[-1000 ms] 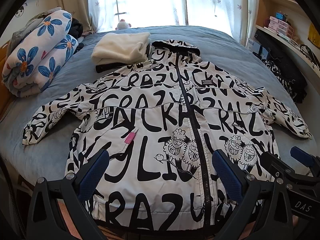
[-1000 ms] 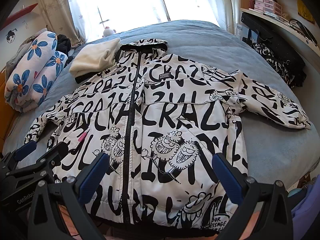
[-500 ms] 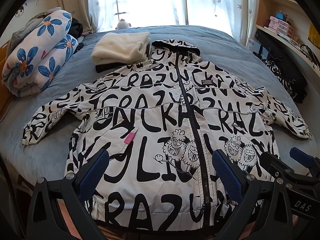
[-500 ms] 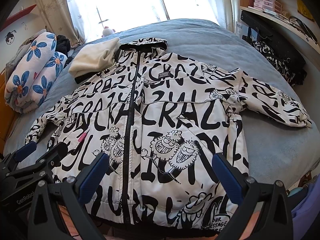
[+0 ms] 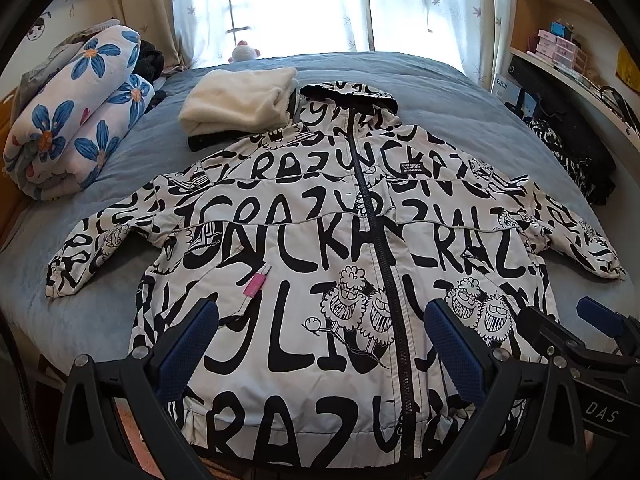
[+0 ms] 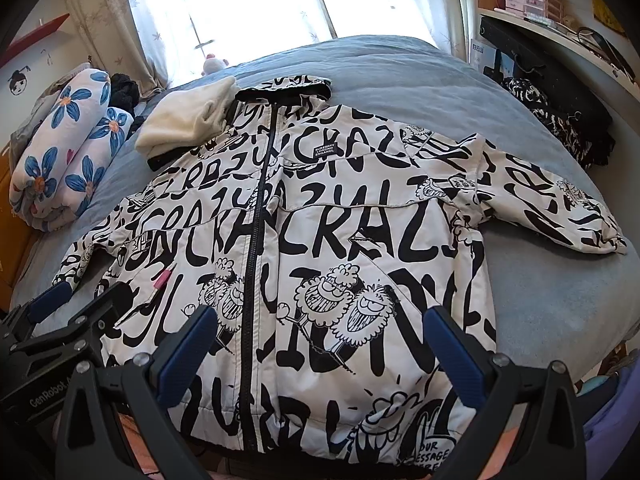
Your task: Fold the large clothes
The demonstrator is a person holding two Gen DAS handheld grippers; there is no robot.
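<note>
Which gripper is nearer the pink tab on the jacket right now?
Left. The left gripper hangs just below the pink tab on the jacket, jaws open. The right gripper sits across the zipper, farther away.

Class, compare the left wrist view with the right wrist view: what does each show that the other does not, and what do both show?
Only the left wrist view shows the right gripper, low at its right edge, open.

Only the right wrist view shows the left gripper, low at its left edge, open, and the printed speech bubble by the hem.

Both show the black-and-white jacket spread flat, zipped, on the blue bed, a folded cream garment beside its hood, a flowered quilt roll and the bright window.
</note>
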